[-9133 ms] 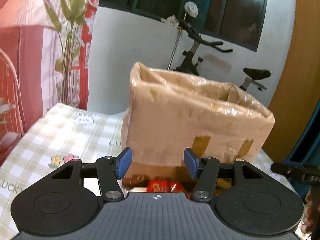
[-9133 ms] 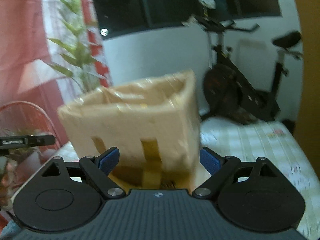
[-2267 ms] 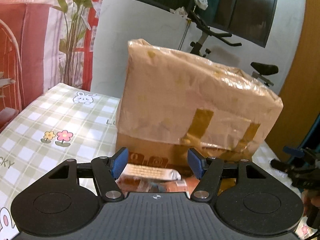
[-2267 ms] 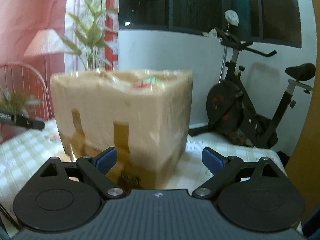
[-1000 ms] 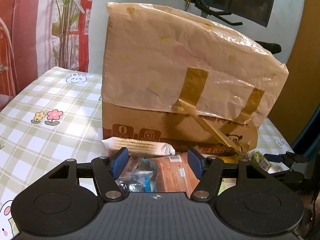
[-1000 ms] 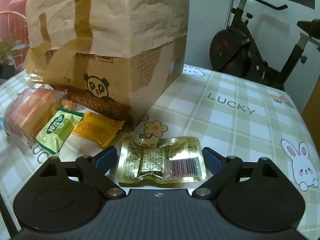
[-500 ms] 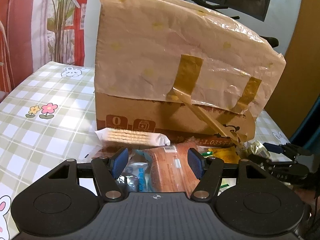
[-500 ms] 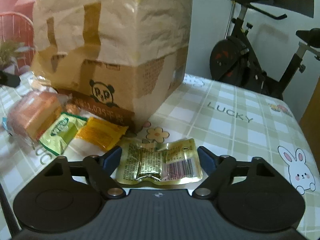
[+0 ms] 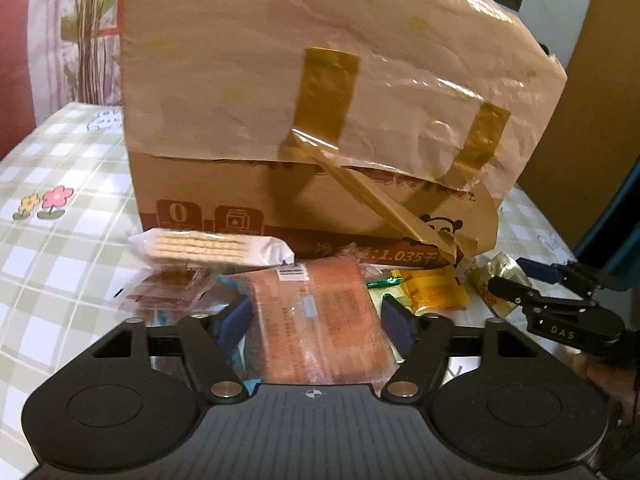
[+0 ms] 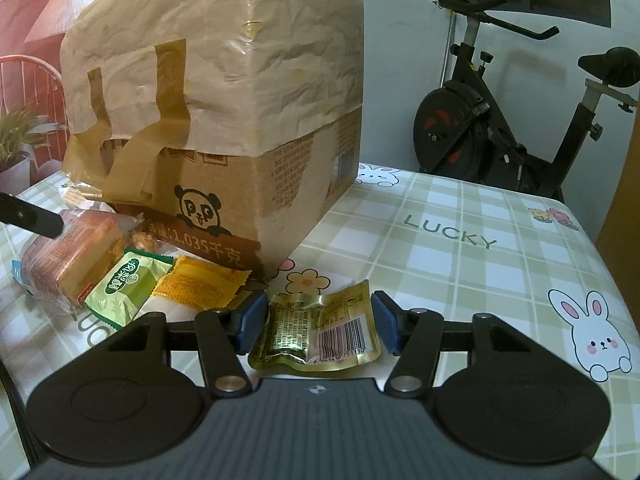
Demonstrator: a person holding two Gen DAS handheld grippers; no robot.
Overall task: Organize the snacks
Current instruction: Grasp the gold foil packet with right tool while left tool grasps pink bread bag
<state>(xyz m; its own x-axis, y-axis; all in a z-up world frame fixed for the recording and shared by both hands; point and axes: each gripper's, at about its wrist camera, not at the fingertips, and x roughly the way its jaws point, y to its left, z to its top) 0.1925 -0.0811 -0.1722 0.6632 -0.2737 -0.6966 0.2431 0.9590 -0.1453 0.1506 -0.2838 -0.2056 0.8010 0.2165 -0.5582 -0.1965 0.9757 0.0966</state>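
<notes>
Gold foil packet (image 10: 316,332) lies low in the frame's middle, between the right hand-held gripper (image 10: 318,326) pads, which have just been closing without pinching yet. The left hand-held gripper (image 9: 316,320), just widening, straddles an orange cake pack (image 9: 320,320), likely to clear it.

Exercise bike (image 10: 516,120) behind the checked tablecloth (image 10: 460,240); potted plant (image 9: 90,40).
</notes>
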